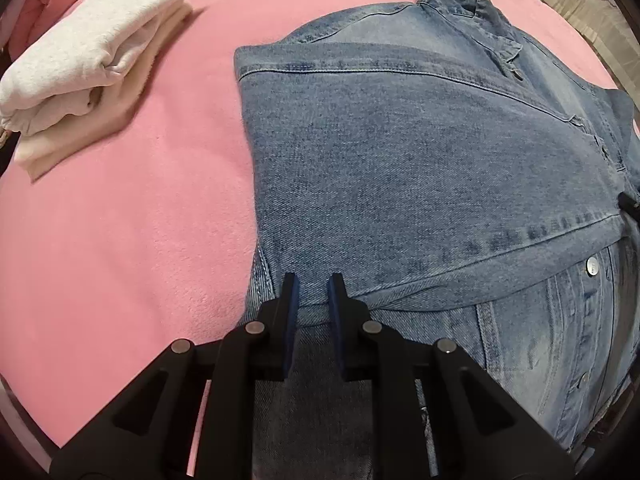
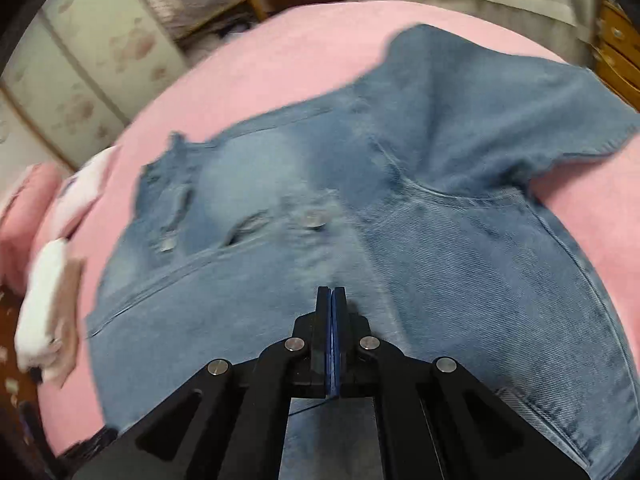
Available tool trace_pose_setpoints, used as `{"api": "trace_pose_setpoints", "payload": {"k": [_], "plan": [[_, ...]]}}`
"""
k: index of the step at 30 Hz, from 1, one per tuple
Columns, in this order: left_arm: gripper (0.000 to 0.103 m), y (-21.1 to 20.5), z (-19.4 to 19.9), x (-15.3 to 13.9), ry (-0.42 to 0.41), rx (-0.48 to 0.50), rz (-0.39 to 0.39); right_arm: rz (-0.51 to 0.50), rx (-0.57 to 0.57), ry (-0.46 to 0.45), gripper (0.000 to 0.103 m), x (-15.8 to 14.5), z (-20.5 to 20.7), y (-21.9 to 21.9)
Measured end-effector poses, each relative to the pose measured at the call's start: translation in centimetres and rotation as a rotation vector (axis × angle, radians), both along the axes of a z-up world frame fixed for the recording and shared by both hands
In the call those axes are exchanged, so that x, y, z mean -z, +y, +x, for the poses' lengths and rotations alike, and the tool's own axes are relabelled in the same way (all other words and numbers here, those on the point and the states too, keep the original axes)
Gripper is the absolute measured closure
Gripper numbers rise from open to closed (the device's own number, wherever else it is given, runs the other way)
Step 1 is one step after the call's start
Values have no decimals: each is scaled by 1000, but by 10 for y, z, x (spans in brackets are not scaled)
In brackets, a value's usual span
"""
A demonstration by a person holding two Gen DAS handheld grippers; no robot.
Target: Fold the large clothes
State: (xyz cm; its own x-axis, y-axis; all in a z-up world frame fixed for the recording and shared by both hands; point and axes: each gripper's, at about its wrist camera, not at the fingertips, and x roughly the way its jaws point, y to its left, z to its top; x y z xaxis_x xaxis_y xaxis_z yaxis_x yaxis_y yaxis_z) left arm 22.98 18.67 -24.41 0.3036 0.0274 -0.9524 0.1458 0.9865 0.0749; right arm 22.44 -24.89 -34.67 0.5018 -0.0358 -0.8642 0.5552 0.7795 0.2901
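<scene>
On the pink bed [image 1: 120, 220], the denim jacket [image 1: 420, 160] is lying heavy and stiff; left gripper [image 1: 313, 300] fingers are standing narrowly apart over its near hem, right gripper [image 2: 331, 308] fingers are pressing together, so thick seams are offering the firmest hold.

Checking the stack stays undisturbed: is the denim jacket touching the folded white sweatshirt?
Apart. The left wrist view shows a strip of bare pink blanket between the denim jacket and the folded white sweatshirt.

A pink bed [image 1: 120, 220] carries a denim jacket [image 1: 400, 160] and folded sweatshirt [image 1: 92, 48].
</scene>
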Motion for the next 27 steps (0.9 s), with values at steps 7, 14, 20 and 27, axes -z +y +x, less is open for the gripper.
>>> {"api": "trace_pose_setpoints", "payload": {"k": [7, 14, 20, 27], "plan": [[89, -7, -3, -1, -7, -18, 58, -25, -23, 15, 103, 11, -23, -8], [89, -59, -23, -48, -24, 7, 10, 217, 72, -35, 40, -4, -78, -25], [80, -141, -37, -65, 79, 59, -26, 385, 224, -104, 26, -10, -118, -58], [63, -255, -58, -57, 175, 65, -6, 513, 297, -39, 26, 6, -143, -118]]}}
